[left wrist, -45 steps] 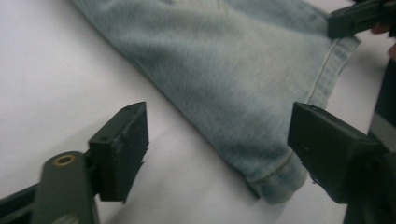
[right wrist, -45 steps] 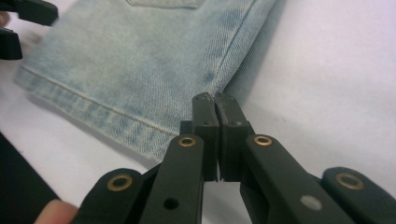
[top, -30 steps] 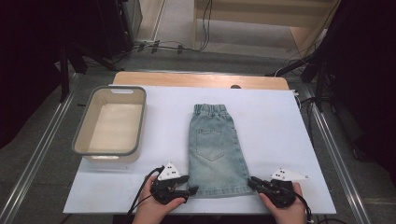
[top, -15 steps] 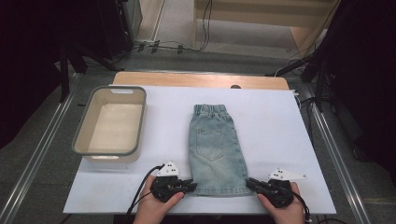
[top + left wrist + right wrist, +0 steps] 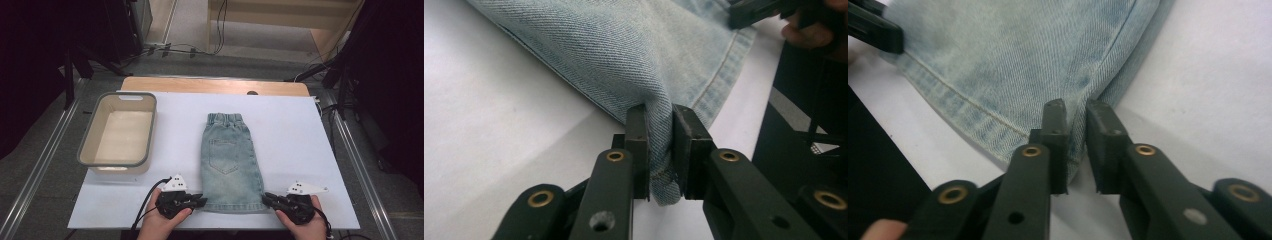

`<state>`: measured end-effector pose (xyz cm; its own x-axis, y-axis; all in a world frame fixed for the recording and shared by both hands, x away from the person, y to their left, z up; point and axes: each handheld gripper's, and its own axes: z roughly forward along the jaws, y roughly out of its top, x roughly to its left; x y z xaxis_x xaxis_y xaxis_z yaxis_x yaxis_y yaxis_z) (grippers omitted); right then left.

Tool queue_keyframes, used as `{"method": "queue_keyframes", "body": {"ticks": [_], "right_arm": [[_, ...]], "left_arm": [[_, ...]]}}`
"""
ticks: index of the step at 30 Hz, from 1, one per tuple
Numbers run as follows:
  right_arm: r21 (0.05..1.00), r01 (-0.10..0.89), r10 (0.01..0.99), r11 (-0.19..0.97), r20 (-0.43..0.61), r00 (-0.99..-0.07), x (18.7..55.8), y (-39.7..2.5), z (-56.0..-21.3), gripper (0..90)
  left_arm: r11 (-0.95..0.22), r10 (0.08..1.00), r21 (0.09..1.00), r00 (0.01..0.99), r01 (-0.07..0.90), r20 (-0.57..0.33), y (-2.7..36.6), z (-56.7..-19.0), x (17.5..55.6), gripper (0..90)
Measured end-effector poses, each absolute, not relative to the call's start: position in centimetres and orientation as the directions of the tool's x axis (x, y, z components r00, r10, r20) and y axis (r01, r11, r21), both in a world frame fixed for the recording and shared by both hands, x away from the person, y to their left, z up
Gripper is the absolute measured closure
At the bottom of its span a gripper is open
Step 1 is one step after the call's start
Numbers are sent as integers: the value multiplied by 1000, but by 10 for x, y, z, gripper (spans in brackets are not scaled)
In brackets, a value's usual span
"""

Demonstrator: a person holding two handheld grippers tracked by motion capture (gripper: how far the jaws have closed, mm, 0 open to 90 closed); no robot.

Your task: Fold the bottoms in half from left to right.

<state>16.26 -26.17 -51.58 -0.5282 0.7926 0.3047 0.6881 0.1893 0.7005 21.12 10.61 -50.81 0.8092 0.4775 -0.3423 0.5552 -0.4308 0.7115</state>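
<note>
A pair of light blue denim jeans (image 5: pixel 230 155) lies folded flat on the white table (image 5: pixel 295 135), waistband at the far end and hem toward me. My left gripper (image 5: pixel 202 201) is shut on the hem's left corner, and the left gripper view shows the denim (image 5: pixel 624 45) pinched upright between my left gripper's (image 5: pixel 659 125) jaws. My right gripper (image 5: pixel 265 198) holds the hem's right corner. In the right gripper view a fold of denim (image 5: pixel 1013 55) is squeezed between the right gripper's (image 5: pixel 1075 112) jaws.
A beige bin with a grey rim (image 5: pixel 85 150) stands on the table's left side. The table's near edge is just behind both hands. Metal rails run along both sides, with a wooden board at the far edge.
Both hands have shifted only slightly at the hem corners. The jeans lie in the same spot as before.
</note>
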Motion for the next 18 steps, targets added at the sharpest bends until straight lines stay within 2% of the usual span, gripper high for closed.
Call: {"method": "queue_keyframes", "body": {"ticks": [1, 5, 11, 14, 18], "right_arm": [[709, 679, 791, 188, 301, -533, 162, -263, -515, 733], [760, 627, 782, 173, 281, -557, 160, -268, -507, 655], [818, 563, 815, 117, 244, -525, 160, -275, -500, 352], [824, 560, 831, 89, 249, -498, 162, -280, -498, 253], [834, 546, 830, 79, 249, -500, 166, -289, -497, 178]], "left_arm": [[-422, 478, 716, 808, 556, -345, 108, -508, 211, 742], [-380, 469, 744, 808, 549, -356, 113, -503, 212, 558], [-338, 475, 771, 805, 540, -356, 117, -497, 212, 295], [-333, 478, 778, 807, 532, -347, 116, -494, 212, 198], [-338, 475, 784, 813, 521, -335, 113, -489, 215, 87]]}}
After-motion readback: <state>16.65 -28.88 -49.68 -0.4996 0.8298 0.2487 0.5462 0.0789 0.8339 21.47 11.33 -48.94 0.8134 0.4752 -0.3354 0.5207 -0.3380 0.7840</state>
